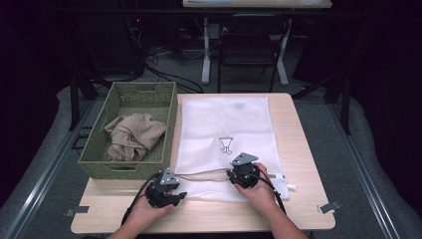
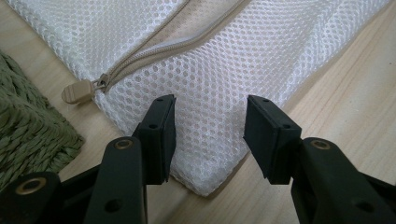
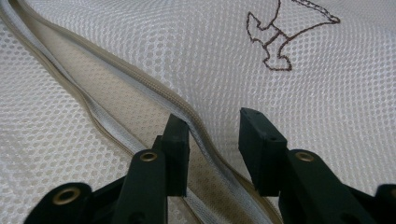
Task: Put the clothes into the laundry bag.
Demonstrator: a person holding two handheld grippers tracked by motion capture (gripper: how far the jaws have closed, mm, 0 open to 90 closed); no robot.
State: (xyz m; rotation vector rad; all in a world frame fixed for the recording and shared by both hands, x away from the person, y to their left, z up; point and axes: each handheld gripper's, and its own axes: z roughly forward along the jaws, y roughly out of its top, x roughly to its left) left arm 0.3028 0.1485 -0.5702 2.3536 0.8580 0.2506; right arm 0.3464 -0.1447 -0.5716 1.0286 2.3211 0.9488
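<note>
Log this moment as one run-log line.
left gripper: open over bag corner | right gripper: open astride zipper edge | cloth: in basket

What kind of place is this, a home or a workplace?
Probably a lab or recording workspace, not a home: dark curtains surround a small wooden table, cables lie on the floor behind it, and a black chair stands at a second desk.

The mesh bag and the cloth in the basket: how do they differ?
The mesh bag lies flat and spread on the table; the cloth sits crumpled in the green basket. The mesh bag is white, with a zipper and a stitched mark; the cloth is plain tan. Both are soft fabric.
</note>
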